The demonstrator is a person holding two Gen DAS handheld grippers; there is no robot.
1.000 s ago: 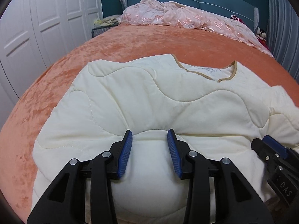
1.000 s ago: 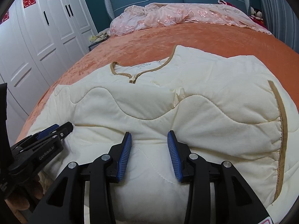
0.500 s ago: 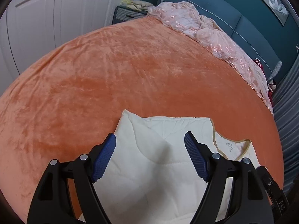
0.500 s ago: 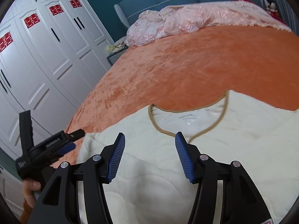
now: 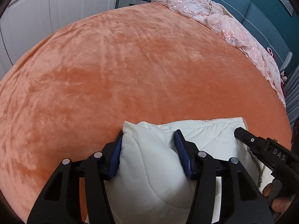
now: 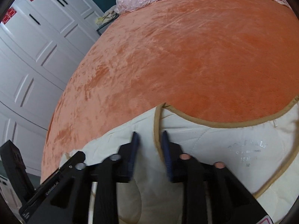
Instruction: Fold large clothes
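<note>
A: Step in hand, judged from the layout: end-to-end fold of the cream quilted garment (image 5: 203, 136), lying on the near part of the orange bedspread (image 5: 130, 65).

B: Agreed. Left side first. Left gripper (image 5: 147, 155) closed onto a thick puffed fold of cream padding; blue pads (image 5: 115, 155) pressed against the bulge on both sides. Fold fills the whole gap. Corner of fabric poking out just beyond the left pad.

A: Further right in the same view?

B: Flat quilted panel to the right of the held fold, far edge straight against the bedspread. Right gripper's black nose resting on that panel at its right end.

A: Right wrist view?

B: Right gripper (image 6: 149, 147) narrowed over the tan-trimmed neckline (image 6: 205, 123); vertical trim running between the pads. Slightly blurred, so a firm pinch not confirmable; fabric between the fingers certain. Printed size label to the right of the fingers, inside the collar curve.

A: Background?

B: White wardrobe (image 6: 37, 56) far left, pink lace cloth (image 5: 214, 16) at the far end of the bed. Well apart from the work.

A: Next move, as a judgement?

B: Likely set both held parts down level, far edges matched, then release and smooth. Risk: bulky padding springing back, or uneven edges if one side lands first.
</note>
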